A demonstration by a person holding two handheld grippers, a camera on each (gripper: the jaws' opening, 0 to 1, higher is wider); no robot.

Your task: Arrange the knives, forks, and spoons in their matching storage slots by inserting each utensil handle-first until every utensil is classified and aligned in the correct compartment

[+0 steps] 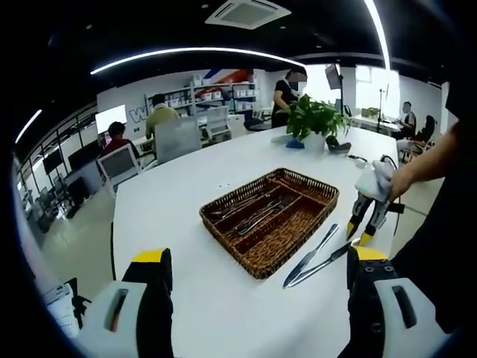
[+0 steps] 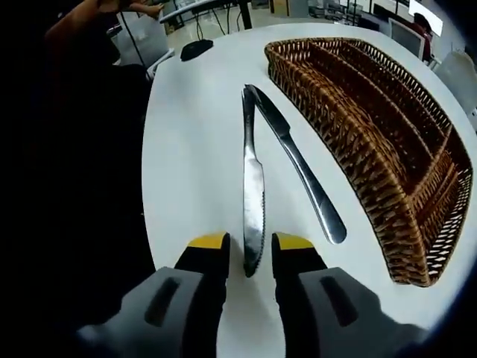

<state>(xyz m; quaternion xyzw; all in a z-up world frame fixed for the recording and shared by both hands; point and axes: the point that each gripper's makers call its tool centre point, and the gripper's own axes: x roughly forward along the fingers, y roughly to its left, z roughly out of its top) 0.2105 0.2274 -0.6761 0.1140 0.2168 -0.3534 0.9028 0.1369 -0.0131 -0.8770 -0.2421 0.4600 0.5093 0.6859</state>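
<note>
A brown wicker cutlery basket (image 1: 228,242) with long slots sits mid-table, with several utensils (image 1: 257,212) lying in it. Two steel knives (image 1: 313,257) lie side by side on the white table next to it. In the right gripper view, the serrated knife (image 2: 253,186) points its blade tip at me, and the other knife (image 2: 298,171) lies closer to the basket (image 2: 358,171). My right gripper (image 2: 250,242) is open, its jaws straddling the serrated blade tip with small gaps on both sides. The same gripper (image 1: 359,237) appears in the left gripper view. My left gripper (image 1: 259,257) hangs wide open above the table.
A potted plant (image 1: 313,119) and a blue object (image 1: 294,143) stand at the table's far end. A black object (image 2: 197,48) lies beyond the knives. The table edge (image 2: 149,186) runs close beside the serrated knife. Chairs, desks and several people fill the room behind.
</note>
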